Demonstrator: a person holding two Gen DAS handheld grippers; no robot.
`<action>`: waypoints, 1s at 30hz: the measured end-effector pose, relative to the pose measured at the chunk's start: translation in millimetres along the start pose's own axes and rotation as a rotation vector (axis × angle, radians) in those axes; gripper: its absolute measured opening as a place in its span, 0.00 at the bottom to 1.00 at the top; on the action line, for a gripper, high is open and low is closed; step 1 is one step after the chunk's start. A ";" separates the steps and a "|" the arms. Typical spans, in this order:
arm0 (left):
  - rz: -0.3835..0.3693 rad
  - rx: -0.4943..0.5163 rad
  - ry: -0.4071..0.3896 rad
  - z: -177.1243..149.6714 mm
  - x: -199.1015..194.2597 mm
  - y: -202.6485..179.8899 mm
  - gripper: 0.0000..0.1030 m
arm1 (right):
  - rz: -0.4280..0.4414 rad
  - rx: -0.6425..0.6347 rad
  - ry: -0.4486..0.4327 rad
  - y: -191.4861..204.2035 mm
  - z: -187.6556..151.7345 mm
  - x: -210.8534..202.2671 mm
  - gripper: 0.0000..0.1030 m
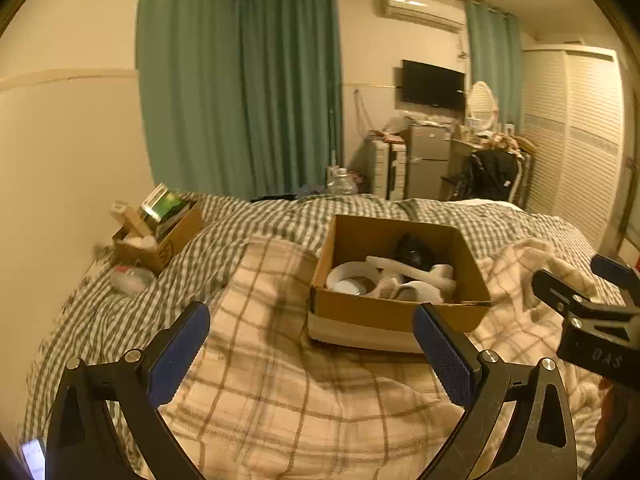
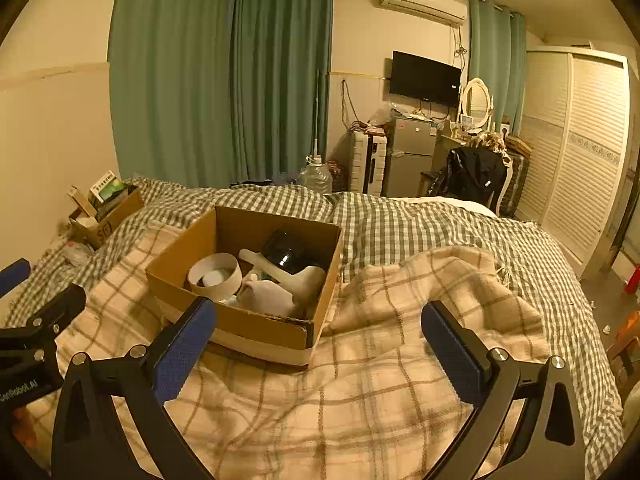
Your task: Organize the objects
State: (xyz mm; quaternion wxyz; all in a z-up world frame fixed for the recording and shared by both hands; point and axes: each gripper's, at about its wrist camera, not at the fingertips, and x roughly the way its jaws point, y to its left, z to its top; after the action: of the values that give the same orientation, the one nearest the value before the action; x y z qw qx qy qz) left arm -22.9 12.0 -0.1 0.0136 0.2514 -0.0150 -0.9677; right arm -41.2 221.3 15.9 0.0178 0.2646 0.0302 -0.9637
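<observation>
Open cardboard box (image 2: 240, 322) sits on a beige plaid blanket (image 2: 360, 380) spread over a green-and-white checked bedcover (image 2: 400, 224). The box is the landmark.

Inside the box: a white round container (image 2: 216, 276) toward its left side, a black jar (image 2: 286, 256) at the back, a white funnel-like piece (image 2: 296, 278) lying across the middle, and a pale lump (image 2: 266, 298) at the front. Exact nature of the white pieces is unclear.

Left gripper (image 1: 310, 344): jaws spread wide, nothing between them, hovering above the blanket just in front of the box's near wall (image 1: 384, 314).

Right gripper (image 2: 318, 330): jaws likewise wide apart and empty, in front of the box and offset to its right; its left pad (image 2: 184, 352) overlaps the box's near-left wall in view. Contact cannot be judged.

Far left of the box, against the wall, a second smaller carton (image 2: 108, 216) holds books and packets; a crumpled clear plastic bag (image 2: 76, 254) lies just in front of that carton.
</observation>
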 end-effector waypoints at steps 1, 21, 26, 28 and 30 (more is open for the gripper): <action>-0.006 -0.003 0.002 -0.5 1.2 0.3 1.00 | -0.002 -0.001 0.000 0.6 -1.3 0.5 1.00; -0.001 0.024 0.013 -1.9 0.0 -2.9 1.00 | -0.003 -0.036 -0.002 8.6 -2.3 -5.5 1.00; 0.001 0.022 0.018 -2.6 0.5 -2.3 1.00 | -0.007 -0.032 -0.001 8.2 -2.1 -4.9 0.99; 0.004 0.025 0.021 -3.0 0.5 -3.0 1.00 | -0.010 -0.034 -0.001 8.2 -2.2 -4.5 0.99; 0.007 0.027 0.023 -2.9 1.0 -3.2 1.00 | -0.011 -0.032 -0.002 7.8 -2.3 -4.7 0.99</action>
State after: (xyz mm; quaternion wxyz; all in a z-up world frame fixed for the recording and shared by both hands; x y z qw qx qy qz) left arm -22.4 15.2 -3.3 0.0136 0.2627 -0.0286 -0.9644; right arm -35.6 213.8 15.9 0.0168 0.2631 0.0468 -0.9635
